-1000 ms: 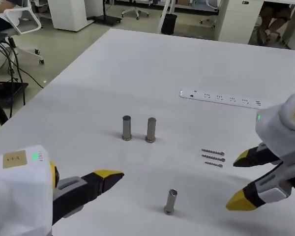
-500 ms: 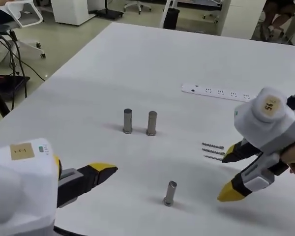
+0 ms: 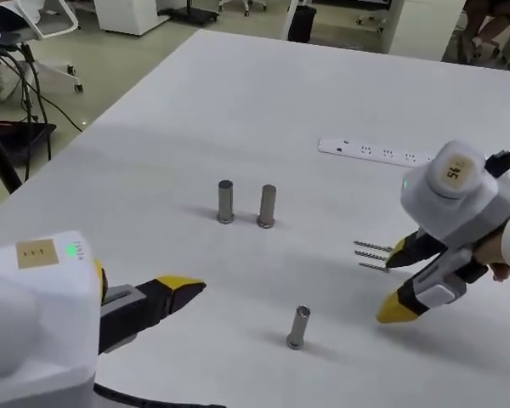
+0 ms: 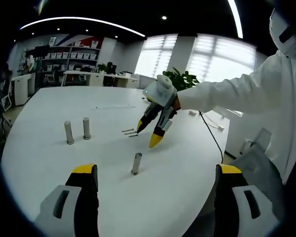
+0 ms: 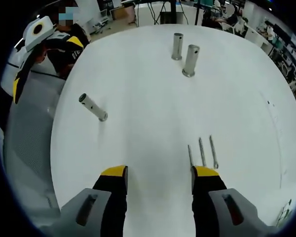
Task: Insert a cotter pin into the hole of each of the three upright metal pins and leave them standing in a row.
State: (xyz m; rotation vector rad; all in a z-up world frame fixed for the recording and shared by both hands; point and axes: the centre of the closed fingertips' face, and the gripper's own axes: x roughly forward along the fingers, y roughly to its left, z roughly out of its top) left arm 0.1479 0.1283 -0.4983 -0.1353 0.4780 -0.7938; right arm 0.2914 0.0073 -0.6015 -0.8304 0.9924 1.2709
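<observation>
Hovering wide open, the right tool [image 3: 389, 286] had one jaw tip just beside three cotter pins [image 3: 371, 256] lying on the worktop [image 3: 238, 110]. The left tool [image 4: 156, 170] gaped too; three metal pins [image 3: 267, 206] stood upright, two together, one apart.

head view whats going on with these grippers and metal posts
A person holds a gripper in each hand over a white table. The right gripper, open, is close to three cotter pins lying side by side. The left gripper hovers open. Two metal pins stand together, a third metal pin apart; none has a cotter pin yet.
</observation>
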